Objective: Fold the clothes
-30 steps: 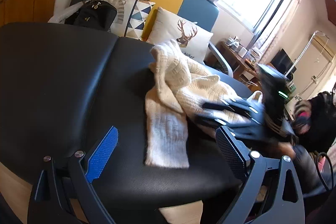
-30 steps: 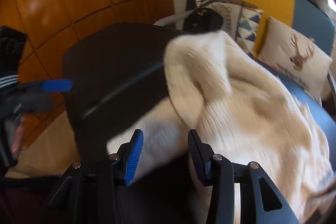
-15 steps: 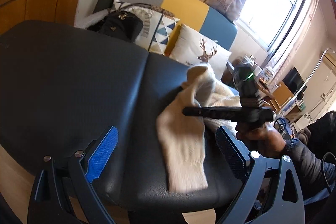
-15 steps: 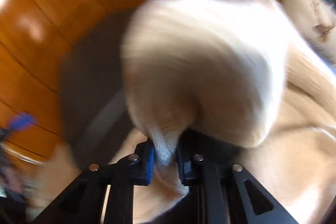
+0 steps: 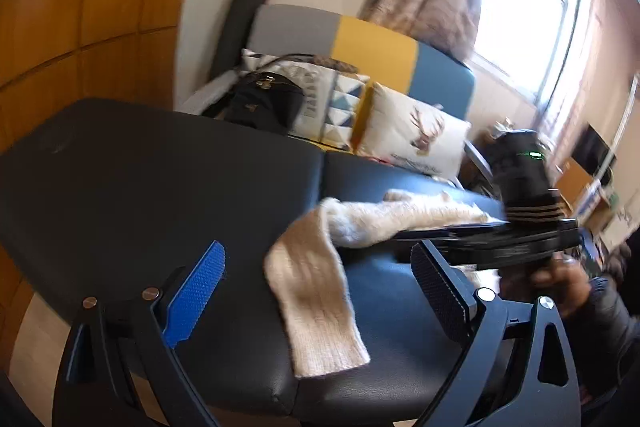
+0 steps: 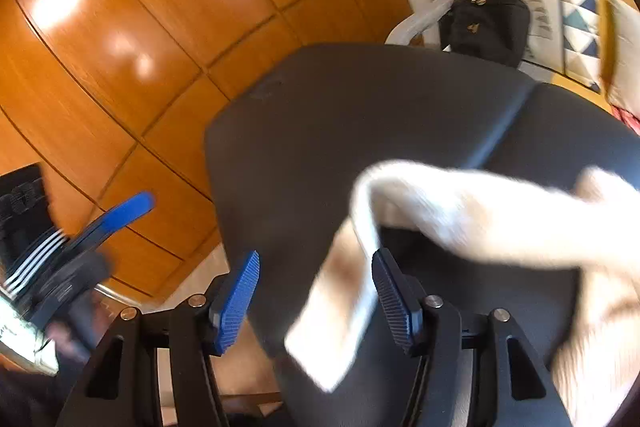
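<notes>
The right tongs (image 6: pixel 316 301) are opening around the cream sweater (image 5: pixel 316 287) sleeve on the black desk (image 5: pixel 160 179) — the left tongs (image 5: pixel 316 291) wide and empty — next, smooth the sleeve inward.

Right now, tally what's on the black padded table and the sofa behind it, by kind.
Cream knit garments on the padded table: 1
Black bags on the sofa: 1
Patterned cushions: 2 (triangle print, deer print)
Total: 4

Right tool (image 6: pixel 316 299) jaws opening; cream sweater sleeve (image 6: pixel 340 311) blurred between pads, over black table (image 6: pixel 340 115).
</notes>
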`<control>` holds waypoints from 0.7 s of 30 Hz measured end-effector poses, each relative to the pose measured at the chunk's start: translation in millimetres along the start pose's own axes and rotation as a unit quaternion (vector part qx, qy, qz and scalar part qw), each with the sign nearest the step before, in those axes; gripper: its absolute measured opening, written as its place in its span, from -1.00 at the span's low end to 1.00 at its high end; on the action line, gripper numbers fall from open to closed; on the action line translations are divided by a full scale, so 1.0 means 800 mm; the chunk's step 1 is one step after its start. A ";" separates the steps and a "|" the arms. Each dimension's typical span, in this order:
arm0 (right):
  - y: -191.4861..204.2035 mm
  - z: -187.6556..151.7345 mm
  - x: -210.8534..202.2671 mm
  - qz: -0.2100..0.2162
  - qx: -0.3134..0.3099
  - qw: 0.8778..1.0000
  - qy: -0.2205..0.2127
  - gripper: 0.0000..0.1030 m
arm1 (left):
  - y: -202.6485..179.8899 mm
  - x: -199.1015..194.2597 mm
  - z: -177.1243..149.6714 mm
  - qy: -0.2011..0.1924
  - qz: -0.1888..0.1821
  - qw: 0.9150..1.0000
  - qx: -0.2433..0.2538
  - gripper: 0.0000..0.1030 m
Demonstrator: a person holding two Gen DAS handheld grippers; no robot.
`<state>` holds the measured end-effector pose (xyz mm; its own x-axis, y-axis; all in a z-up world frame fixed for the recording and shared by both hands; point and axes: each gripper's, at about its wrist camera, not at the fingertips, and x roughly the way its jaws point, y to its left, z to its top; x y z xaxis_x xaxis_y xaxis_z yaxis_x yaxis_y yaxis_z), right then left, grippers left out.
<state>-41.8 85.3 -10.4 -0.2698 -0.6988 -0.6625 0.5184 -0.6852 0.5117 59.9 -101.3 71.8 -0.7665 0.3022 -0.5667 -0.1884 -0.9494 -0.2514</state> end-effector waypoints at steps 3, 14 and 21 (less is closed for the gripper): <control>-0.023 -0.063 -0.050 -0.056 0.036 0.998 -0.021 0.22 | -0.014 0.038 -0.015 0.028 -0.019 0.999 0.017 0.87; -0.122 -0.259 -0.207 -0.167 0.209 0.959 -0.098 0.23 | -0.076 0.099 -0.035 0.055 -0.038 0.996 0.060 0.87; -0.137 -0.251 -0.206 -0.181 0.216 0.953 -0.113 0.24 | -0.106 0.092 -0.026 0.057 -0.015 0.995 0.074 0.87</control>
<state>108.9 317.0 -67.4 -0.5600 -0.3934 -0.7292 -0.0109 -0.8765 0.4812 31.9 3.3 35.1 -0.6857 0.3298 -0.6489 -0.3051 -0.9396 -0.1551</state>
